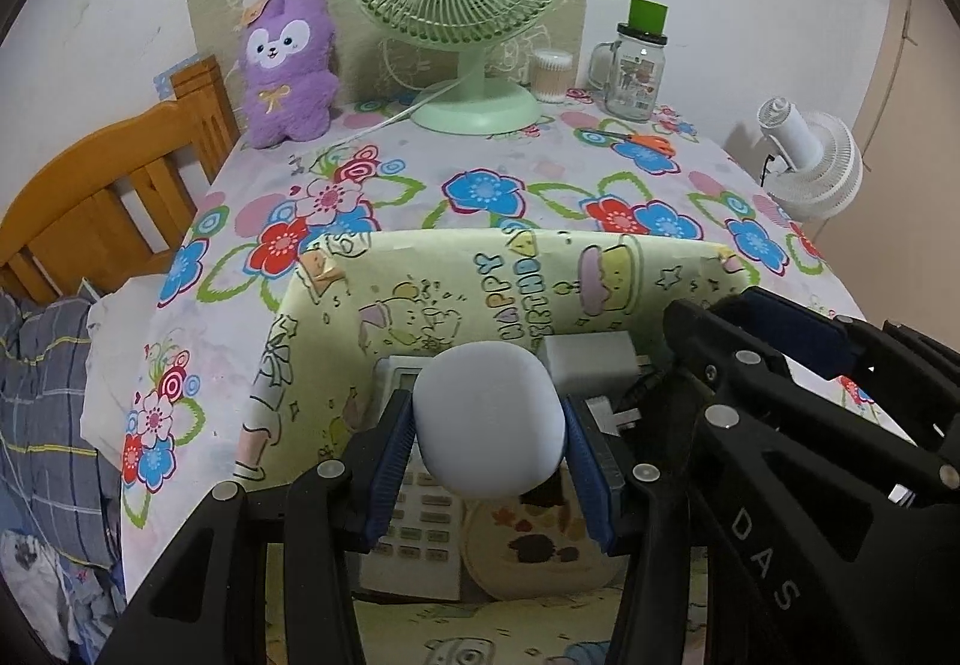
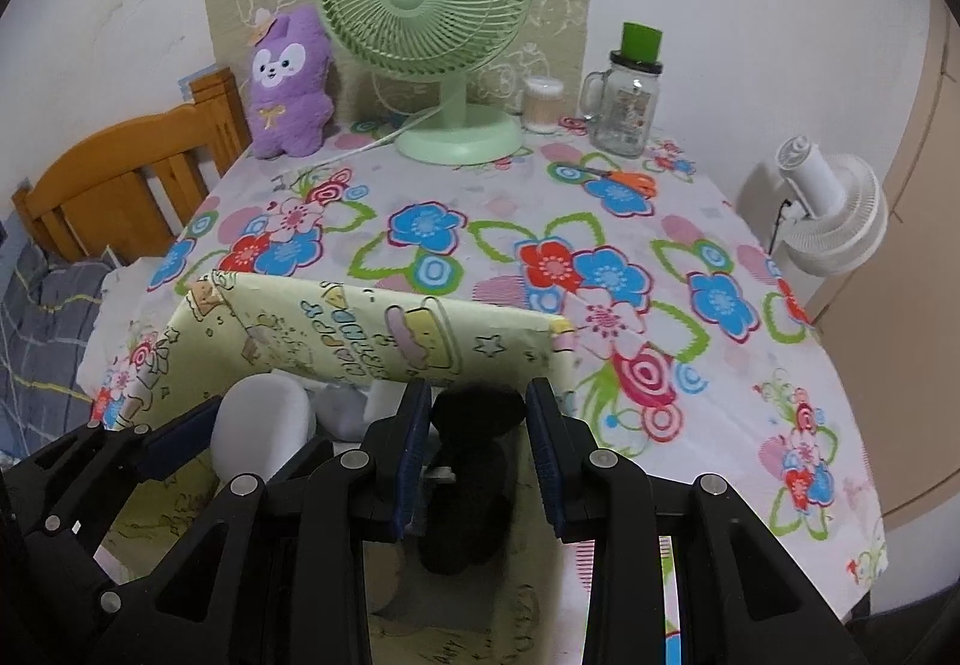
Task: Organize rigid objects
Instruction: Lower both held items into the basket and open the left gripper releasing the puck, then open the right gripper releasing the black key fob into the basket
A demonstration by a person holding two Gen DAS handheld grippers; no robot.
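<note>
A yellow cartoon-print box (image 1: pixel 480 275) stands open at the near edge of the table; it also shows in the right wrist view (image 2: pixel 384 335). My left gripper (image 1: pixel 489 449) is shut on a white rounded case (image 1: pixel 489 419) and holds it over the box. Under it lie a white remote (image 1: pixel 414 533), a white charger (image 1: pixel 588 362) and a cartoon pouch (image 1: pixel 540 551). My right gripper (image 2: pixel 480 461) is open over the box's right part, its fingers either side of a black object (image 2: pixel 474 485). The white case shows at its left (image 2: pixel 264 431).
On the floral tablecloth (image 2: pixel 660 305) at the back stand a green fan (image 2: pixel 432 35), a purple plush (image 2: pixel 288 83), a cotton-swab tub (image 2: pixel 542 104) and a glass jar with green lid (image 2: pixel 627 92). Orange scissors (image 2: pixel 627 180) lie nearby. A wooden bed frame (image 1: pixel 108 197) is left, a white fan (image 2: pixel 834 209) right.
</note>
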